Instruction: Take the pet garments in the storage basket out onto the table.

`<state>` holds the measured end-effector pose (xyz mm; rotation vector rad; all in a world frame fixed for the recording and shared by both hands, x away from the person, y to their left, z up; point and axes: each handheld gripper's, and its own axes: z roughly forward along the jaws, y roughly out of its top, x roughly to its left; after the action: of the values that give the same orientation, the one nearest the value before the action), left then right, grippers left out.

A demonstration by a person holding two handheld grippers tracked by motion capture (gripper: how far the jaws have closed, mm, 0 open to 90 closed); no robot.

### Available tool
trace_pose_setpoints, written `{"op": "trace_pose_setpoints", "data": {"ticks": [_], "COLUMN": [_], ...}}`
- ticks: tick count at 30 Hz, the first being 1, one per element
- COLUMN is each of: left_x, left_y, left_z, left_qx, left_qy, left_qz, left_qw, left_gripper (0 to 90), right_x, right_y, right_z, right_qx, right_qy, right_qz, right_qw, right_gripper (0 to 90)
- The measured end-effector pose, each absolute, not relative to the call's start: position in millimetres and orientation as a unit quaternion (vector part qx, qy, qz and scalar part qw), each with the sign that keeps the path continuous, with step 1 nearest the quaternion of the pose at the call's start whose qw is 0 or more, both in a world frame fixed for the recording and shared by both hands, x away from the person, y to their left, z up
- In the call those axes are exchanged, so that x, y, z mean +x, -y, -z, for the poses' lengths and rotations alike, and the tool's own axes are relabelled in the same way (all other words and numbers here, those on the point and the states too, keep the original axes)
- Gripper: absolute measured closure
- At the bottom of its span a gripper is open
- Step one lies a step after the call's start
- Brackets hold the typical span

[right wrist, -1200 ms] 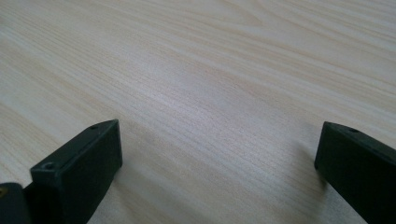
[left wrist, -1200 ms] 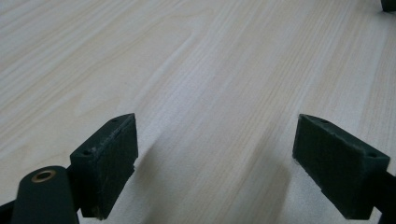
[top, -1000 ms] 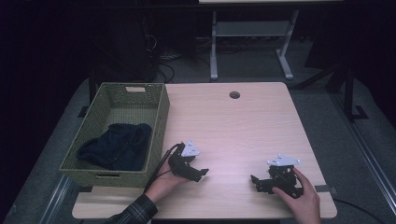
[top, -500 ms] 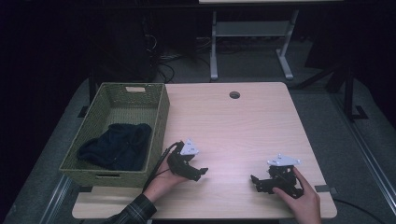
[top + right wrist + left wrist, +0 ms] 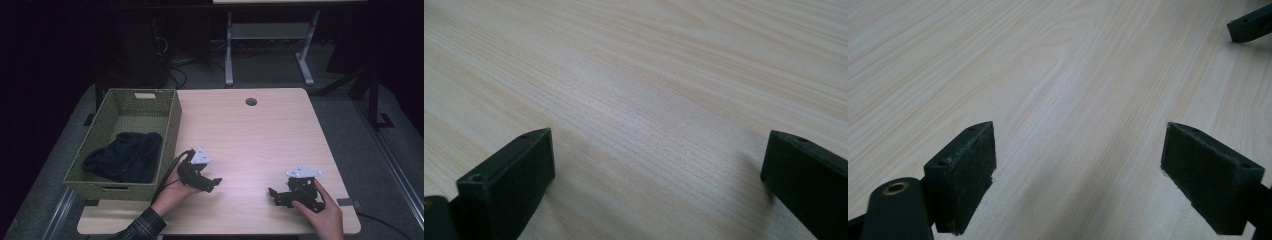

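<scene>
Left gripper [image 5: 214, 182]: held low over the table [image 5: 260, 135], jaws spread wide, nothing gripped.
Right gripper [image 5: 272, 192]: likewise spread wide, nothing gripped.

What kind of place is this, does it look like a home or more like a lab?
More like a lab or workshop, probably. A plain wooden desk with a cable hole stands on grey carpet, a tangle of cables lies on the floor behind it, and a second desk's metal legs show beyond.
</scene>
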<state>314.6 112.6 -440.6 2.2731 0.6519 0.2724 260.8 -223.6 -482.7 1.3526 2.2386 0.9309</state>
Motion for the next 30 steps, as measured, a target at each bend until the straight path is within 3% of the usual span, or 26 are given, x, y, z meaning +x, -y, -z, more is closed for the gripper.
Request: {"op": "trace_pose_setpoints", "data": {"ticks": [30], "left_x": [315], "left_y": [-114], "left_z": [412], "left_qx": [0.884], "left_qy": [-0.259], "left_qz": [-0.108], "left_qw": [0.373], "left_gripper": [14.0], "right_x": [261], "right_y": [224], "right_z": [483], "right_qx": [0.479], "right_qy": [-0.793], "right_qz": [-0.33], "right_qw": [0.182], "right_gripper": [0.4]}}
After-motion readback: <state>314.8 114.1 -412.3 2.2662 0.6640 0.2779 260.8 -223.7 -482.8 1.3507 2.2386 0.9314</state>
